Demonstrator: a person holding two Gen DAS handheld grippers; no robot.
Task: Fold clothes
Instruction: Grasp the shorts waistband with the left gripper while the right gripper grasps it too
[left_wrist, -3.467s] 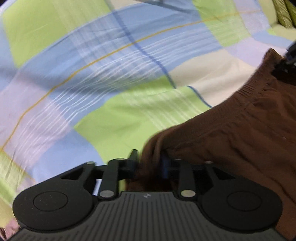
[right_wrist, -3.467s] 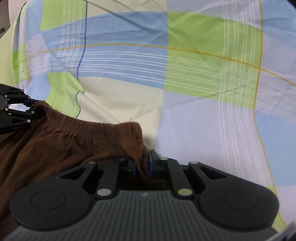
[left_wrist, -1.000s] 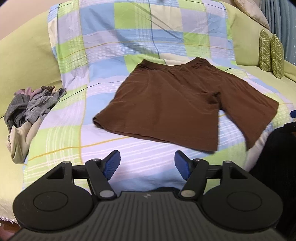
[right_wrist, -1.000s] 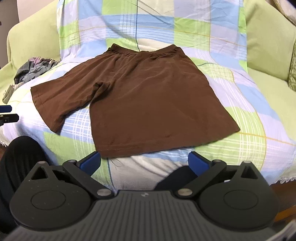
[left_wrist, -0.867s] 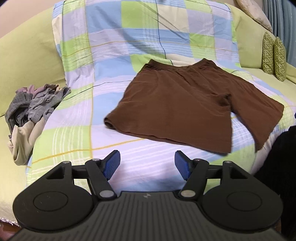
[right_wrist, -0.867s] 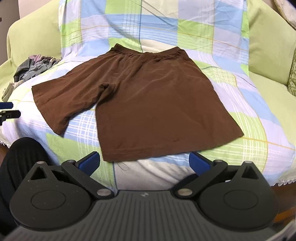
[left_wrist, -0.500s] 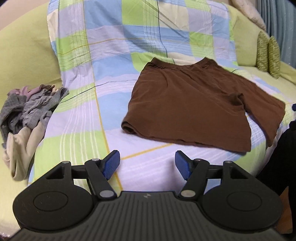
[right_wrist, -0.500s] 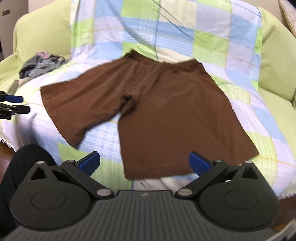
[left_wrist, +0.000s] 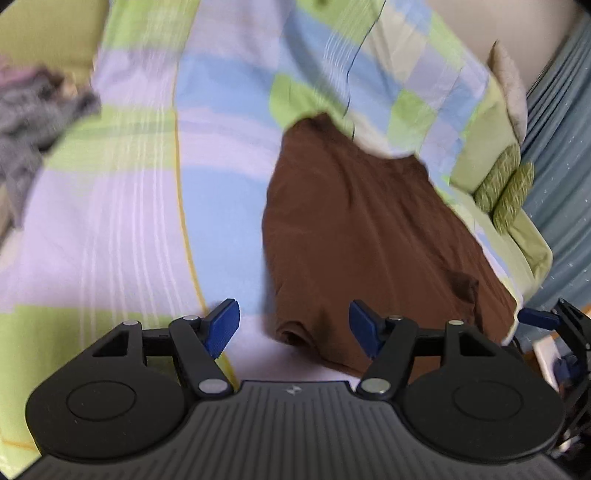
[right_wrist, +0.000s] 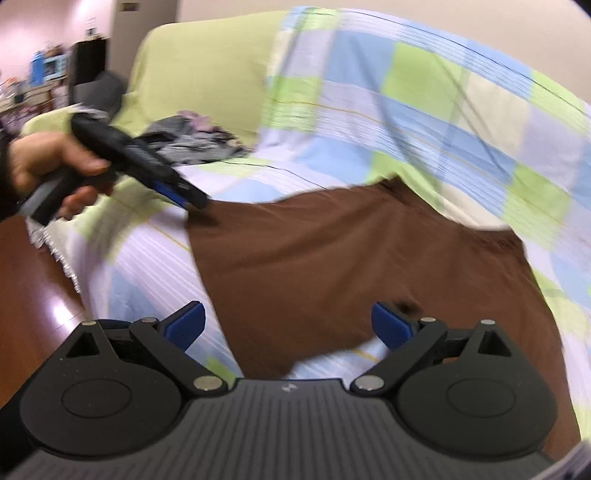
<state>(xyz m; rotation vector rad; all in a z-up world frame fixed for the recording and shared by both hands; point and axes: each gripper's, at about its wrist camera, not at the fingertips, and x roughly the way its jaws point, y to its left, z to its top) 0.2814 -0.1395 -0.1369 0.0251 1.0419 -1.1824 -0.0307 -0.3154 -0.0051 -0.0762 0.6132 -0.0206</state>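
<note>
Brown shorts (left_wrist: 362, 236) lie flat on a checked sheet over a sofa, and they also show in the right wrist view (right_wrist: 332, 254). My left gripper (left_wrist: 294, 326) is open and empty, its blue pads just above the hem corner of one leg. It also shows in the right wrist view (right_wrist: 192, 197), held in a hand at that leg's edge. My right gripper (right_wrist: 288, 326) is open and empty, low over the hem of the other leg near the crotch. Its blue tip shows at the far right of the left wrist view (left_wrist: 535, 318).
The checked sheet (left_wrist: 140, 229) covers a green sofa (right_wrist: 199, 66). A pile of grey clothes (left_wrist: 33, 110) lies at the left and also shows in the right wrist view (right_wrist: 192, 140). Green cushions (left_wrist: 506, 184) sit at the right. A wooden floor (right_wrist: 29, 295) lies below the sofa's front edge.
Both grippers released the waistband, drew back to show the shorts spread out, and have now moved in close to the leg hems. Both views are motion-blurred.
</note>
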